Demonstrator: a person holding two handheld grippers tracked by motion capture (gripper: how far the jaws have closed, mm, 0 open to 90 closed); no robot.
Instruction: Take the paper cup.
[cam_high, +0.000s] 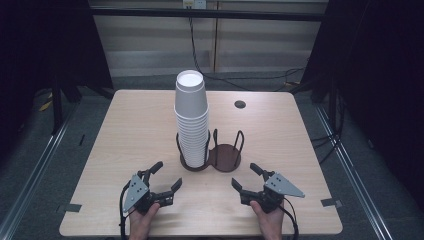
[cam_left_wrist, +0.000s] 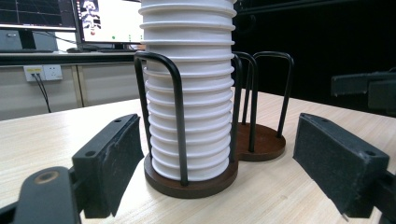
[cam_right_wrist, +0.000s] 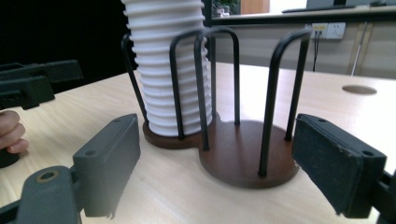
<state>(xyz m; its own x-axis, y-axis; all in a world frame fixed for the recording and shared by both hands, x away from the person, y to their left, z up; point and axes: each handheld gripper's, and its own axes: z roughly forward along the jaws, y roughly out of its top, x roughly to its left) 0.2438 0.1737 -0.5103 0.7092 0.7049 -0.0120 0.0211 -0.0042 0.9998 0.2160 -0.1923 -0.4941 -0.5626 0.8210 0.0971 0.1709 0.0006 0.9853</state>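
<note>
A tall stack of white foam cups (cam_high: 191, 120) stands upside down in the left ring of a dark two-ring holder (cam_high: 224, 157) near the middle of a pale wooden tabletop (cam_high: 125, 130); the right ring is empty. Each ring is a round brown base with thin black wire hoops rising around it. There is one stack, one holder and two grippers; the separate cups are too tightly nested to count, though well over ten rims show. The left gripper (cam_high: 167, 181) and right gripper (cam_high: 245, 177) rest on the near part of the tabletop, each held in a hand, both with jaws spread wide and nothing between them, both pointing toward the holder but well short of it. The cups look very light, thin-walled and easy to crush, with a slightly grippy matte surface; nested cups tend to cling, so lifting one may drag others along. The likeliest place to take hold is the top cup's smooth side wall, above the ribbed rims (cam_left_wrist: 189, 116) and clear of the wire hoops, with a gentle squeeze.
</note>
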